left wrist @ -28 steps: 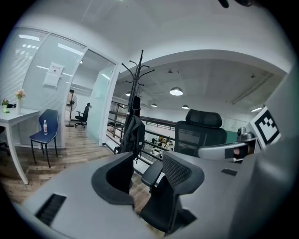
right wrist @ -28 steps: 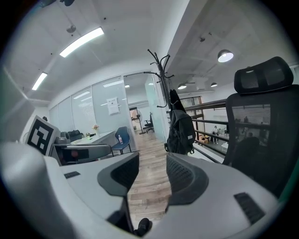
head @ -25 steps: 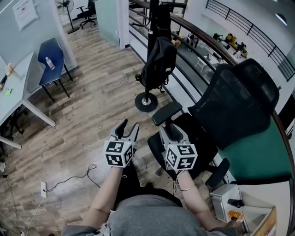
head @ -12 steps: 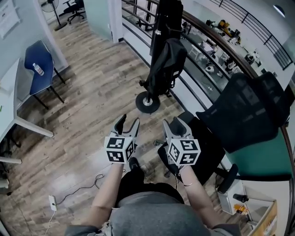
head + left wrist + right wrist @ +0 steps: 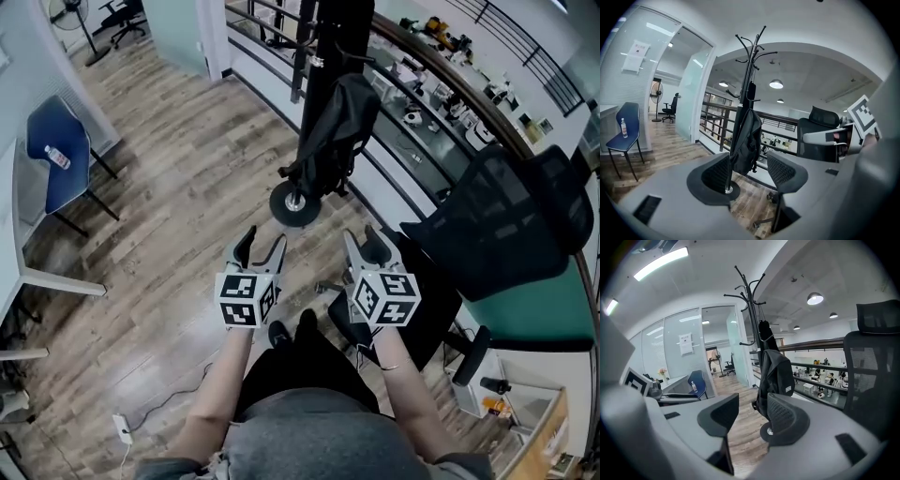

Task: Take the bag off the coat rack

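A black backpack [image 5: 339, 127] hangs on a black coat rack [image 5: 319, 56] with a round base [image 5: 293, 202]. The bag [image 5: 746, 140] and the rack [image 5: 749, 70] show straight ahead in the left gripper view, and the bag [image 5: 774, 373] likewise in the right gripper view. My left gripper [image 5: 260, 251] is open, its jaws having just been opening, with nothing between them. My right gripper [image 5: 367, 247] is open and empty too. Both are held side by side, short of the rack's base and apart from the bag.
A black mesh office chair [image 5: 487, 234] stands at the right, close to my right gripper. A railing [image 5: 412, 112] runs behind the rack. A blue chair [image 5: 54, 155] with a bottle on it and a white table [image 5: 14, 253] are at the left. Cable lies on the wood floor [image 5: 169, 244].
I have walked towards the coat rack; it and the bag are nearer and larger. Both grippers moved forward with me. The left jaws stand wider apart.
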